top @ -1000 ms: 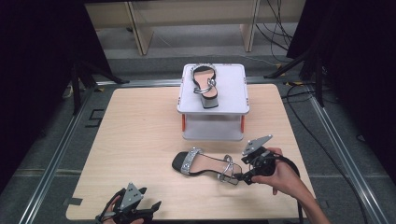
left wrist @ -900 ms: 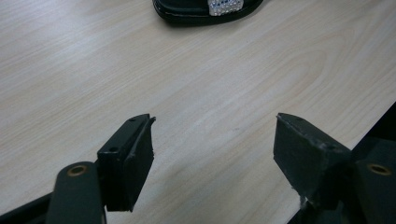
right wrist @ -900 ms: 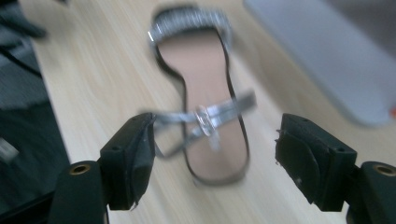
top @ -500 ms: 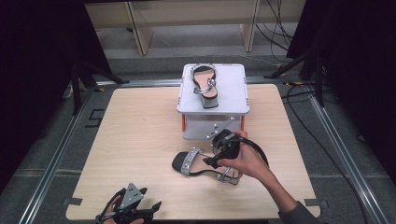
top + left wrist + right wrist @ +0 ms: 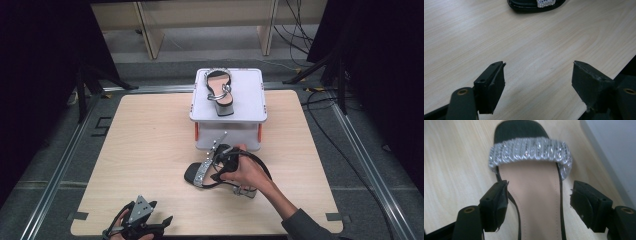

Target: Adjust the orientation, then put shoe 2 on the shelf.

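Left gripper (image 5: 137, 225) sits at the near left edge of the desk (image 5: 150, 135), held in a hand at the bottom of the high view; its fingers (image 5: 491, 87) stand spread wide over bare wood with nothing between them. In the left gripper view the toe of a sandal shows at the top edge, well apart from that gripper. Middle of the desk, slightly right: the sandal on the desk (image 5: 215, 175) lies flat on its sole, black toe end pointing left, silver glitter band (image 5: 529, 151) across the forefoot, thin black straps running back toward the block heel. Right gripper (image 5: 225, 160), held in the right hand (image 5: 250, 172), is over the middle of this sandal, pointing toward its toe. Its jaws have just been closing; in the right gripper view they stand apart on either side of the insole behind the glitter band, left finger (image 5: 495, 205) at the strap on the sandal's edge, right finger just clear of the other edge, not pinching. Beyond, a grey box (image 5: 250, 100) carries a second sandal (image 5: 220, 92) on its lid.
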Demonstrator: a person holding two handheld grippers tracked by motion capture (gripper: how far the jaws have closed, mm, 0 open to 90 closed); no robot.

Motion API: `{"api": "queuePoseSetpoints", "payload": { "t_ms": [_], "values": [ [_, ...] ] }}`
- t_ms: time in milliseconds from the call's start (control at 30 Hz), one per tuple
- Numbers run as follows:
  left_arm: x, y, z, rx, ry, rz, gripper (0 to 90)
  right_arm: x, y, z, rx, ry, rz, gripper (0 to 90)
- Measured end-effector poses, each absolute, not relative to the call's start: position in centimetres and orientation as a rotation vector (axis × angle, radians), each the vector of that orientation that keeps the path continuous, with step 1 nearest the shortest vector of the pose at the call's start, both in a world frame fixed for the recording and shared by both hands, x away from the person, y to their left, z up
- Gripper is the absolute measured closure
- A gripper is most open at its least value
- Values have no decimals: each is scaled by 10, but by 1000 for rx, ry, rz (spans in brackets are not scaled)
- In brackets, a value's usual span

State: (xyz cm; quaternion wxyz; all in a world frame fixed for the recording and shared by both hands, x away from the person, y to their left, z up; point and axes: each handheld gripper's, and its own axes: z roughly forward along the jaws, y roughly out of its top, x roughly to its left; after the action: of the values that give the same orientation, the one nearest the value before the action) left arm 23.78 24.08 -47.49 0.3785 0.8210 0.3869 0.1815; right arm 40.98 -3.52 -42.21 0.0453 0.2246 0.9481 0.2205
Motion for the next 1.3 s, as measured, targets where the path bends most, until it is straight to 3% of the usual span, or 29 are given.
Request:
{"api": "queuePoseSetpoints", "payload": {
  "t_ms": [267,400,467,767,1067,1267,1300],
  "values": [
    [237,242,-474,2065,1012,464,179,414,-41,-438,746,2938,630,292],
    [241,246,-472,2129,936,507,180,415,-45,-443,729,2937,626,284],
    [237,243,-473,2092,1001,472,180,415,-46,-446,717,2945,611,277],
    [238,245,-472,2125,961,490,184,414,-48,-454,704,2959,593,240],
    [234,240,-473,2100,1006,458,186,413,-50,-461,650,2983,580,273],
    [239,243,-472,2125,950,490,189,410,-49,-462,551,2974,540,281],
    [237,241,-474,2089,1001,454,189,410,-50,-461,556,2977,544,326]
  ]
}}
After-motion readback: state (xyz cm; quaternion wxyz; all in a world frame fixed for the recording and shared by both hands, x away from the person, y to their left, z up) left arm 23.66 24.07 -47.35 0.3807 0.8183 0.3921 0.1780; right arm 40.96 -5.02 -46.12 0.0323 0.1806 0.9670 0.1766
